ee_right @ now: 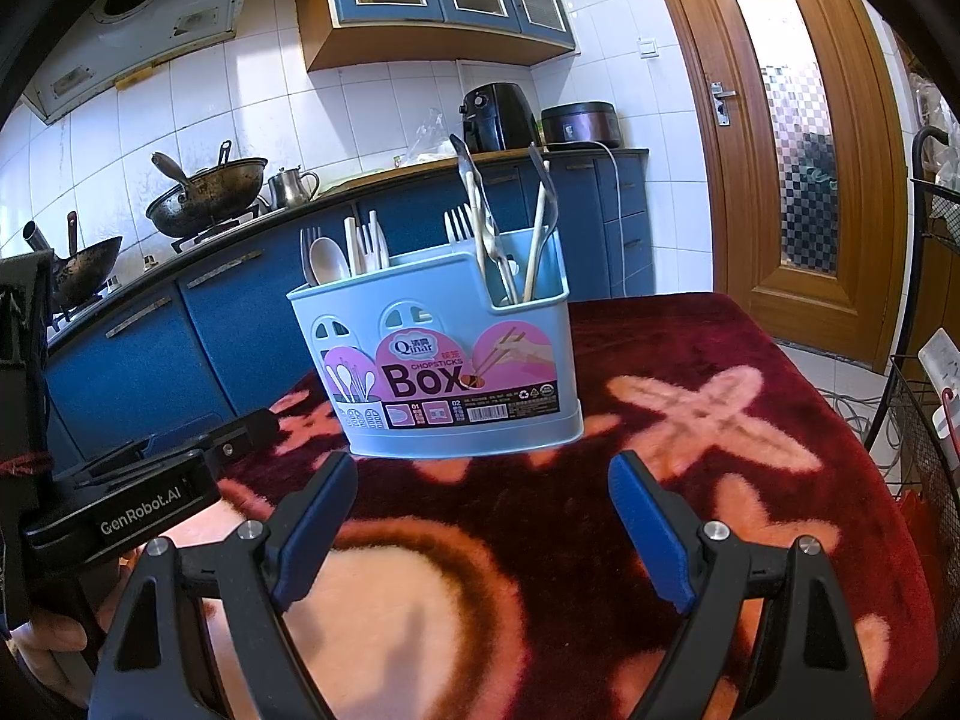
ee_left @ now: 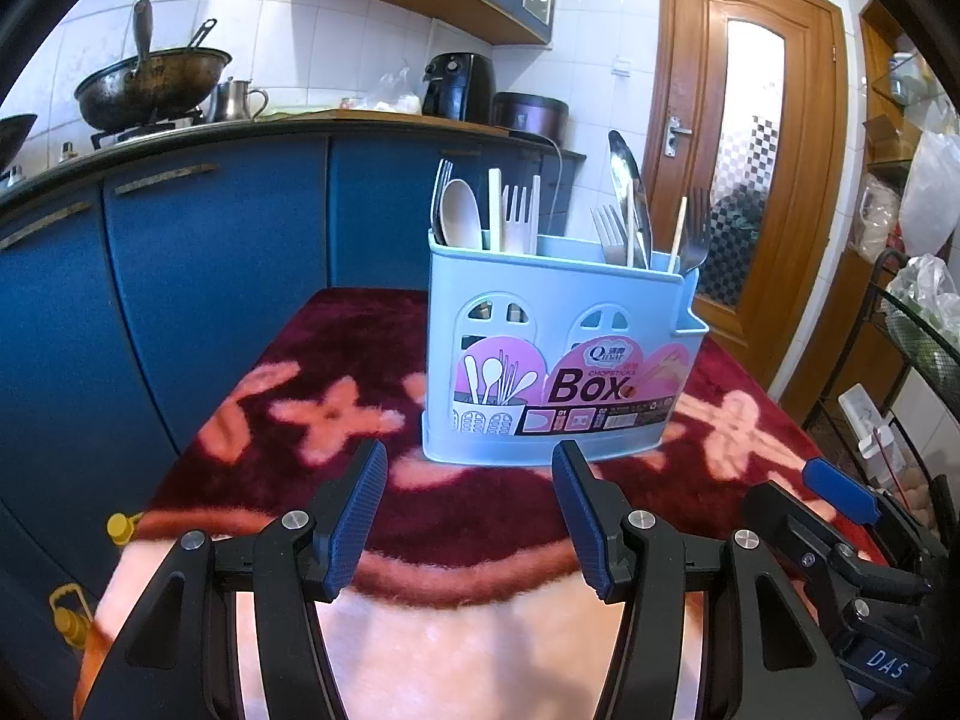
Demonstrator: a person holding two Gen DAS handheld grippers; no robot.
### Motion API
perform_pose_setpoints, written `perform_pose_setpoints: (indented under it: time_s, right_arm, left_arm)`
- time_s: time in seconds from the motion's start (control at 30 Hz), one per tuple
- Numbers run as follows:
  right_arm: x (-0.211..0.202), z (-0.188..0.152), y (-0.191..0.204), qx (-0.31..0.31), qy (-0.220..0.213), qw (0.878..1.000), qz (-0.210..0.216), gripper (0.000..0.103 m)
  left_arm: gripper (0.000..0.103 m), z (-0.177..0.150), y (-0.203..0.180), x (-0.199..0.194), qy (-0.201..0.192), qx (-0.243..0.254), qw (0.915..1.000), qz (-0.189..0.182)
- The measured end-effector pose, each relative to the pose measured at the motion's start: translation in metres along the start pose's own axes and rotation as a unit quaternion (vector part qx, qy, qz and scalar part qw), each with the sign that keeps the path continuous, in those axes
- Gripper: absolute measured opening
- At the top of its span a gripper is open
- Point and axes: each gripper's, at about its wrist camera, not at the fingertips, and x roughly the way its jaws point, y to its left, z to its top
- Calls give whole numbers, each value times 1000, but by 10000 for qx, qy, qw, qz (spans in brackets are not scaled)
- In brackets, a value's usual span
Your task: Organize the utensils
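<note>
A light blue utensil box (ee_left: 558, 354) labelled "Box" stands upright on a dark red floral blanket (ee_left: 336, 480); it also shows in the right wrist view (ee_right: 444, 354). Its left compartment holds a beige spoon (ee_left: 461, 213), forks and chopsticks. Its right compartment holds a metal spoon (ee_left: 627, 180), forks and a chopstick. My left gripper (ee_left: 471, 468) is open and empty, just in front of the box. My right gripper (ee_right: 483, 480) is open and empty, also just short of the box. The right gripper's blue tip (ee_left: 840, 489) shows at the right of the left wrist view.
Blue kitchen cabinets (ee_left: 210, 252) stand behind the table, with a wok (ee_left: 150, 84), air fryer (ee_left: 459, 84) and rice cooker (ee_right: 579, 120) on the counter. A wooden door (ee_left: 744, 180) is at the right. A wire rack (ee_right: 924, 420) stands beside the table's right edge.
</note>
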Motion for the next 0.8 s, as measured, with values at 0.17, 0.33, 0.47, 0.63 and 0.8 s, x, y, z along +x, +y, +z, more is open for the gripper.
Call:
perform_pose_setpoints:
  time_s: [0.17, 0.33, 0.47, 0.63, 0.8]
  right_arm:
    - [1, 0, 0, 3, 11, 10000, -11, 88]
    - [0, -1, 2, 26, 33, 10000, -14, 88]
    - [1, -1, 2, 25, 47, 10000, -39, 88]
    - [2, 0, -8, 209, 94, 9996, -133, 88]
    - [3, 1, -15, 270, 111, 9994, -181, 88]
  left_arm:
    - [59, -1, -1, 1, 20, 13, 10000, 1]
    - [59, -2, 1, 3, 51, -8, 10000, -7]
    - [59, -2, 2, 6, 95, -3, 10000, 23]
    - [59, -3, 6, 10, 159, -44, 9999, 44]
    - [59, -3, 5, 11, 145, -30, 9999, 55]
